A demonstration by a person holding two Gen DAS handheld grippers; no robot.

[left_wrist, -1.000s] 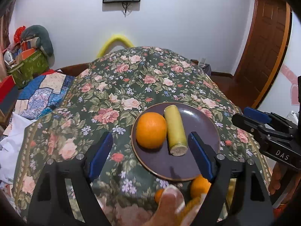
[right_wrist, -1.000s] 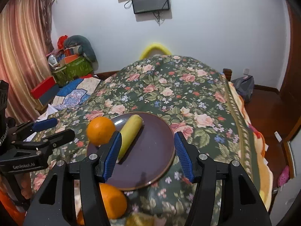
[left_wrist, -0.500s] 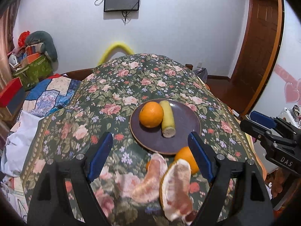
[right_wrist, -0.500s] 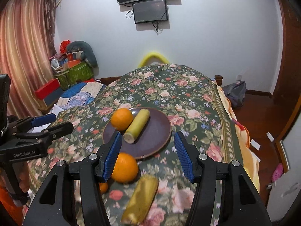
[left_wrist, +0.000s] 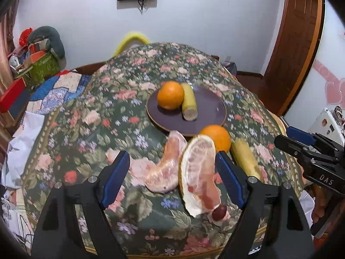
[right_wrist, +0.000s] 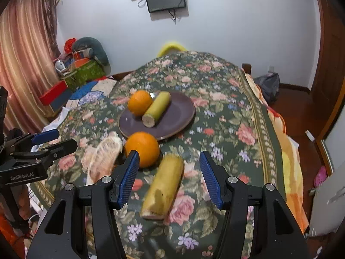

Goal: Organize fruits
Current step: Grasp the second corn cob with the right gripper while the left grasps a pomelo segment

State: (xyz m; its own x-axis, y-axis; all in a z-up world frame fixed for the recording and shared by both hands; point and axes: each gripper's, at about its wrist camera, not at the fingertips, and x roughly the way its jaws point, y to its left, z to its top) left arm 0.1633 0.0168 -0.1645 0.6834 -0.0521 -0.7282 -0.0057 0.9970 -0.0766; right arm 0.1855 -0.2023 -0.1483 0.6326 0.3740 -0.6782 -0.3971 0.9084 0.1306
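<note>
**Both tools spread, fruit waiting**

Left tool [left_wrist: 172, 179] gapes empty above two pomelo pieces [left_wrist: 199, 172]. Right tool [right_wrist: 169, 177] hovers wide over the loose banana [right_wrist: 163, 188] beside an orange [right_wrist: 143, 149]. Another orange and banana sit on the plate [right_wrist: 181, 116], floral bench.

Both wrist cameras sit behind their fingers, angled down over the near edge of the floral-covered table [left_wrist: 90, 116], facing the far wall. The left view looks from the left side, the right from the right; both share the dark plate [left_wrist: 207, 116] [right_wrist: 179, 116] mid-table
</note>
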